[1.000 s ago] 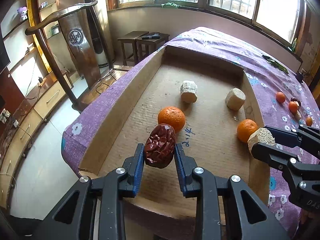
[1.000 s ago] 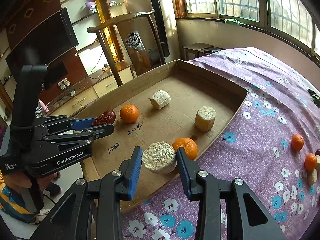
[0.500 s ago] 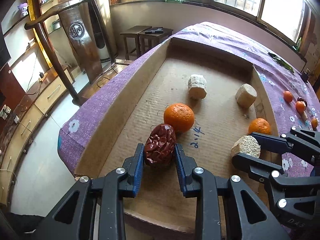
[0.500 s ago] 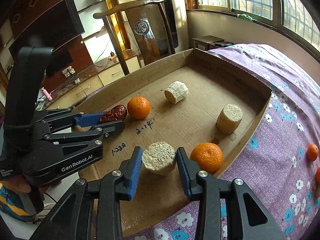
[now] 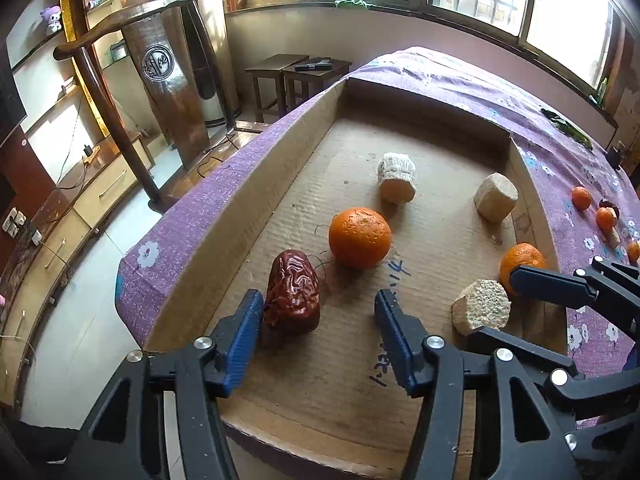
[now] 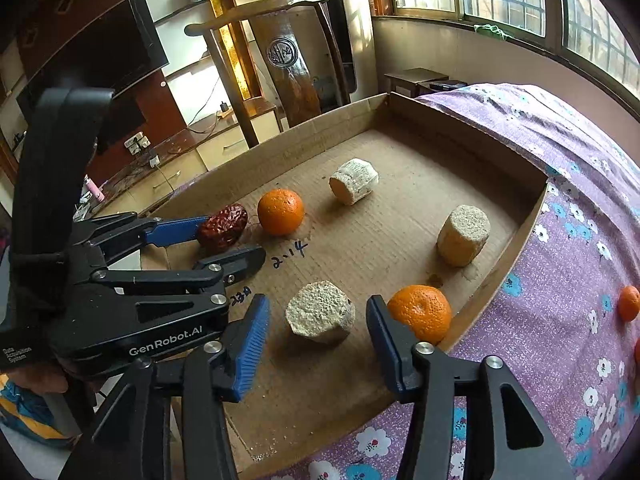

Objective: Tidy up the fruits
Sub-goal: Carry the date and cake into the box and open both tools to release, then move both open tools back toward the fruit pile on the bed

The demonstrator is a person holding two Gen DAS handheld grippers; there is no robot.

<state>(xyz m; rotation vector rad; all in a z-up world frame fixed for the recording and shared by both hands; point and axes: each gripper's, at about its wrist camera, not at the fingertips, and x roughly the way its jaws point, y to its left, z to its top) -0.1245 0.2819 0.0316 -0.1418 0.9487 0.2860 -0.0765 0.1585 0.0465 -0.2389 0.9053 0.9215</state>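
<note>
Now both tools are opening over the shallow cardboard tray (image 5: pixel 224 216): the left tool (image 5: pixel 318 322) straddles the wrinkled dark-red date (image 5: pixel 294 294), lying lengthwise away against its left pad, the right tool (image 6: pixel 316 334) the pale rough cylinder chunk (image 6: pixel 320 312)

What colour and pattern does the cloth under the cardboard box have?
The cloth is purple with small white and blue flowers; the right wrist view shows it best.

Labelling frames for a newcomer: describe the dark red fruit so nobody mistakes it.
Find the shallow cardboard tray on the purple flowered cloth. At its near end, by the left wall, the wrinkled date lies on the tray floor between the left gripper fingers, which are opening. It is the only dark red, shrivelled piece; its neighbours are smooth oranges and pale beige chunks.
</note>
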